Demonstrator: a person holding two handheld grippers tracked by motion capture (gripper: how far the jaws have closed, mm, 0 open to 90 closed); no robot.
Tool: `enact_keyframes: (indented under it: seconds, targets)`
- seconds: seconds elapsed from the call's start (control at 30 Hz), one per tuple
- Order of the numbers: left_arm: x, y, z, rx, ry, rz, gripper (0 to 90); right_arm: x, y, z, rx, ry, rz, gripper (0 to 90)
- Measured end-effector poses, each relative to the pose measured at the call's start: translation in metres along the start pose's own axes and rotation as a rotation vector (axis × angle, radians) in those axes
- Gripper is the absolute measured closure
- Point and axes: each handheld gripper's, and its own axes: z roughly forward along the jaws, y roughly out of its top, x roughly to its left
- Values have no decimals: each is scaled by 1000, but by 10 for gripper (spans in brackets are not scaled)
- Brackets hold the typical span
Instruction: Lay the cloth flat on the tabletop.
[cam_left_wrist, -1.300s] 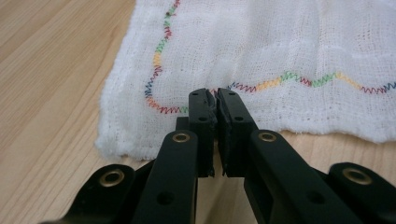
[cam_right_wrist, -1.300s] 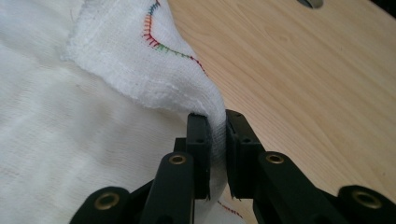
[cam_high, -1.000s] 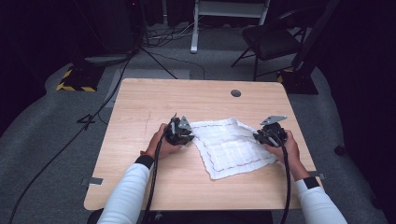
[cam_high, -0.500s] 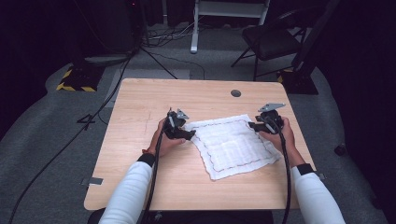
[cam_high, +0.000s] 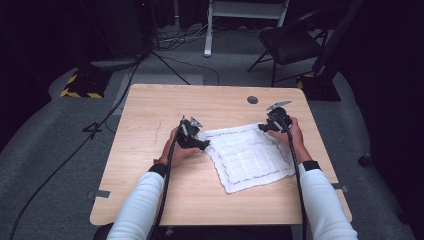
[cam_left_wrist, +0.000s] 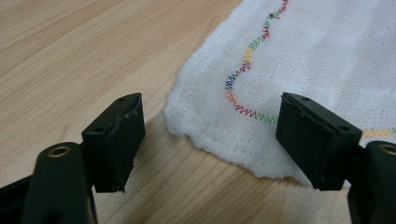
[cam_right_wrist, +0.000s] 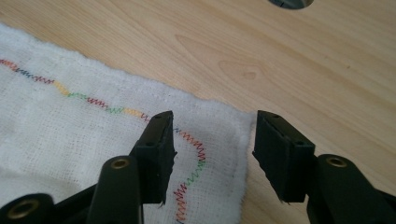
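Both jaws are opened: one far corner of the cloth (cam_high: 247, 156) is straddled by each gripper, the left gripper (cam_left_wrist: 210, 135) and the right gripper (cam_right_wrist: 212, 149).

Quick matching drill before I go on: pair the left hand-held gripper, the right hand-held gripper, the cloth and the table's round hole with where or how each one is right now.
1. left hand-held gripper
2. right hand-held gripper
3. cloth
4. round hole

a. spread flat on the table
b. open at the cloth's far right corner
c. bare wood beyond the cloth
d. open at the cloth's far left corner

Pairs: 1-d, 2-b, 3-a, 4-c
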Motion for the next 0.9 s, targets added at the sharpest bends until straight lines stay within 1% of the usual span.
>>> enact_keyframes:
  seconds: [0.03,0.07,0.1,0.13,0.2,0.23,0.27,0.3,0.33,0.4,0.43,0.47,0.5,0.57,0.63,0.67,0.7,0.73,0.77,0.8,0.83,0.87,0.9]
  targets:
    - [0,0,1,-3,-3,4,250,-1,0,3,10,8,10,474]
    - [0,0,1,-7,-3,7,247,-1,0,7,19,6,17,471]
    - [-1,0,2,-13,-3,2,244,0,0,9,26,1,14,471]
    - [-1,0,2,-8,-3,4,244,0,0,12,39,-3,13,469]
    - [-1,1,2,-6,-2,6,244,0,0,13,37,2,20,479]
    - [-2,1,2,-7,-7,7,249,-1,0,13,36,3,22,503]
    - [-2,2,2,-11,-20,21,293,-2,-1,13,34,21,29,546]
    - [-3,2,1,-3,-29,31,355,-2,-1,12,35,38,36,588]
    - [-3,3,1,-7,-38,31,402,-2,-1,12,35,58,38,637]
    - [-3,4,0,-9,-51,36,528,0,0,12,37,72,23,732]
    - [-2,4,0,-11,-59,35,572,2,0,11,40,62,12,788]
    - [-1,4,0,-12,-67,36,639,3,1,10,34,54,8,836]
    - [-1,3,0,-19,-75,30,693,3,1,8,23,62,16,850]
    - [2,2,-2,-23,-71,41,766,3,2,2,-7,75,28,858]
    - [2,1,-4,-32,-55,56,796,2,3,-7,-34,87,27,860]
    - [4,1,-6,-41,-55,58,801,2,4,-11,-49,92,24,860]
    - [5,2,-10,-55,-51,68,805,2,5,-17,-58,94,21,860]
    - [5,3,-14,-73,-52,66,808,3,6,-23,-76,101,15,861]
    - [4,5,-19,-88,-47,73,809,4,7,-29,-92,103,5,861]
    - [4,7,-26,-116,-40,88,809,5,8,-35,-107,105,-2,862]
    - [3,9,-32,-134,-41,90,811,6,9,-44,-126,109,-5,862]
    - [3,12,-39,-153,-38,103,811,7,9,-49,-142,115,-9,862]
    - [2,14,-47,-173,-36,106,812,8,10,-57,-163,116,-13,862]
